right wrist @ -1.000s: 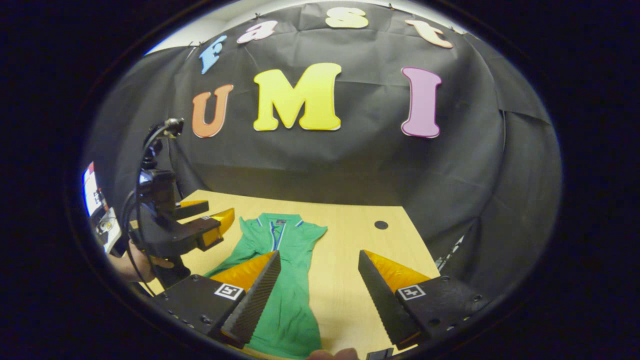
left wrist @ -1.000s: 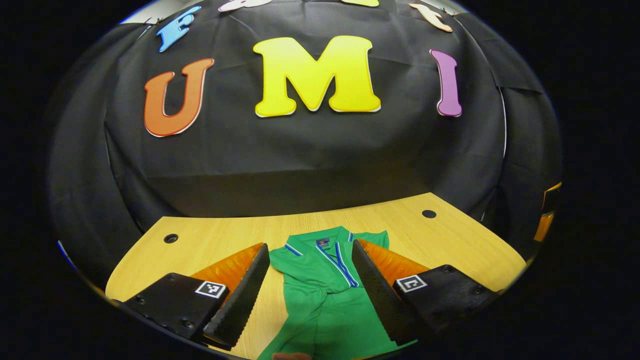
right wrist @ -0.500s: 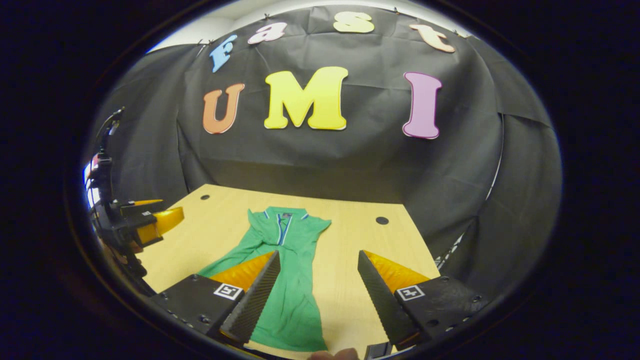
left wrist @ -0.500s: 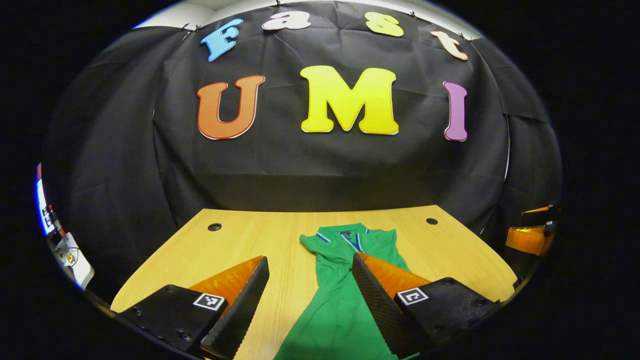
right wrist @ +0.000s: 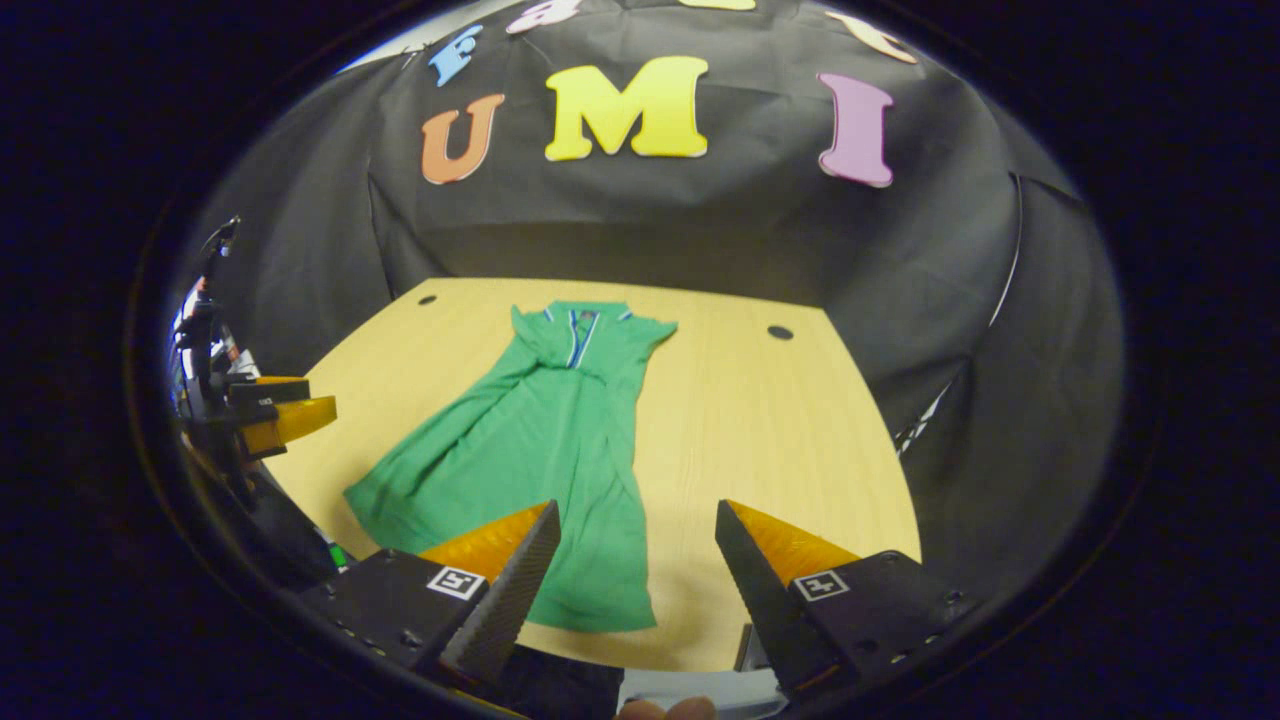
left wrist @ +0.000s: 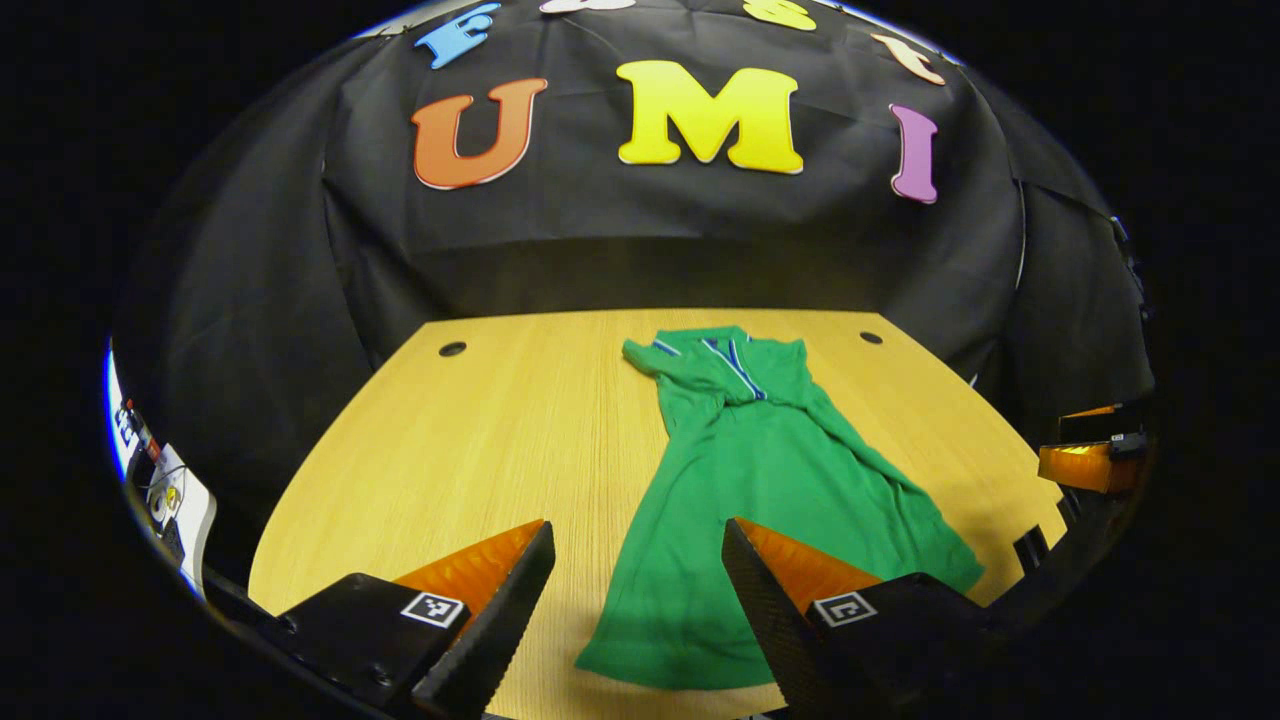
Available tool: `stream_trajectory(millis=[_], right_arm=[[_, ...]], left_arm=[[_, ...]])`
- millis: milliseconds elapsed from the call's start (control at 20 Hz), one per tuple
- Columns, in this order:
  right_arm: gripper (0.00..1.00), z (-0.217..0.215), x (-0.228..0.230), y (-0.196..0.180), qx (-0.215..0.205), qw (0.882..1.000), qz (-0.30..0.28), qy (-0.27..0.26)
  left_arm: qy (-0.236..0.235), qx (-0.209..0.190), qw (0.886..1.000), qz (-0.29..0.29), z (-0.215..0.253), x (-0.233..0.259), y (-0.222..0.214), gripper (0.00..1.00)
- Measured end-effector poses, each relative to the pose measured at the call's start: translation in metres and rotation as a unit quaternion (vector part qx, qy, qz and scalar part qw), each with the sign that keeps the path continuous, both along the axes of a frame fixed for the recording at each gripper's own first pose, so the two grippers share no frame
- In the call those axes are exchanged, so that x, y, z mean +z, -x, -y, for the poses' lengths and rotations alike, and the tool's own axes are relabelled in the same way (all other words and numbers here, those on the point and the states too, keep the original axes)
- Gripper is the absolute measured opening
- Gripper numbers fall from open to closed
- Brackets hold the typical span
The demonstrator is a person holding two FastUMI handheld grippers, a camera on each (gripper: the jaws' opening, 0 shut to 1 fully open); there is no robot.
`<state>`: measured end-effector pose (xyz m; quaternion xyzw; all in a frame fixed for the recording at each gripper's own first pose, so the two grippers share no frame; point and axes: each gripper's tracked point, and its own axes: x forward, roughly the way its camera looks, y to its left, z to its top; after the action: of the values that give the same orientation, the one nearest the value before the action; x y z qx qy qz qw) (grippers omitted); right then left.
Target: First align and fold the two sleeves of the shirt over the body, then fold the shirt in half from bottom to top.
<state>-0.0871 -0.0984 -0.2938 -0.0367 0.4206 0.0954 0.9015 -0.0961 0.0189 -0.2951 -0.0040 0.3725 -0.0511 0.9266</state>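
After I pulled both grippers back, left gripper (left wrist: 635,610) and right gripper (right wrist: 630,590) wide open and empty, the shirt (left wrist: 760,480) lay on the table (left wrist: 480,440), sleeves folded, ready for bottom fold.

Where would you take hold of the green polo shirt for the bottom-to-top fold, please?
Grip the green polo shirt at its two hem corners, coming from the near table edge. The hem lies flat and nearest both open grippers, collar at the far end: left gripper on the near-left corner, right gripper on the other. Sleeves already look folded in.
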Motion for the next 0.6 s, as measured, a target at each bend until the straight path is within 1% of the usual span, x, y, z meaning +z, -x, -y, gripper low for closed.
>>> stream_trajectory(millis=[50,150,300,500,600], right_arm=[[0.96,0.006,-0.016,0.008,-0.005,1.000,-0.026,0.000],[0.96,0.018,-0.041,0.022,-0.019,0.997,-0.071,-0.001],[0.96,0.023,-0.070,0.038,-0.027,0.992,-0.126,0.007],[0.96,0.020,-0.091,0.047,-0.014,0.985,-0.172,0.024],[0.96,0.017,-0.102,0.049,-0.012,0.982,-0.186,0.027]], left_arm=[[0.002,-0.012,1.000,-0.026,0.001,-0.015,0.012,1.00],[-0.004,-0.016,0.997,-0.071,-0.011,-0.041,0.033,1.00],[0.007,0.004,0.992,-0.128,-0.027,-0.071,0.056,1.00],[0.006,0.009,0.985,-0.171,-0.033,-0.100,0.058,1.00],[0.002,0.003,0.983,-0.181,-0.030,-0.108,0.054,1.00]])
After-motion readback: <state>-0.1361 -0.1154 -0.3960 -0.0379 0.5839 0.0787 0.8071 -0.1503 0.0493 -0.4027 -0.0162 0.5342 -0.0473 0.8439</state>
